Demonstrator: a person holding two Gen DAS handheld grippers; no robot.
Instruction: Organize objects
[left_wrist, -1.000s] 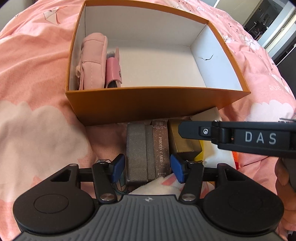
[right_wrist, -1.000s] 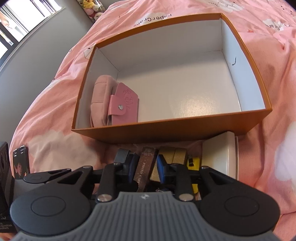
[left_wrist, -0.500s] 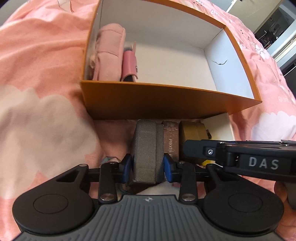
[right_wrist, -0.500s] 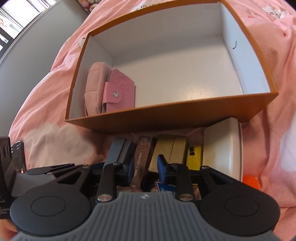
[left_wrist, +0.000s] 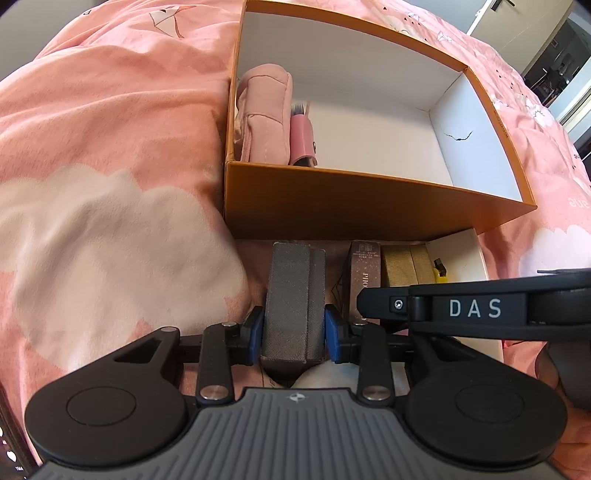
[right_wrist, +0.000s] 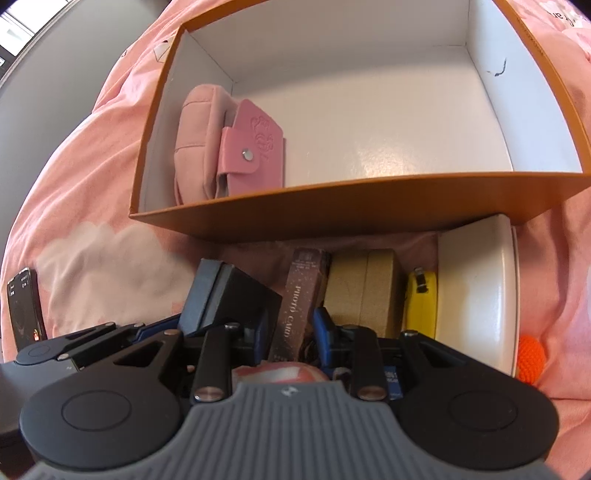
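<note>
My left gripper is shut on a dark grey box, lifted clear of the row in front of the orange box. The grey box also shows in the right wrist view, tilted. My right gripper straddles a brown "PHOTO CARD" box with its jaws slightly apart from it. The orange box holds a pink pouch and a pink snap wallet at its left end.
Beside the brown box stand a gold box, a yellow item and a white box. An orange knitted thing lies at the right. A phone lies at the left on the pink bedding.
My left gripper closed on the grey box and pulled it left and up, away from the brown box. My right gripper moved nearer around the brown box.
</note>
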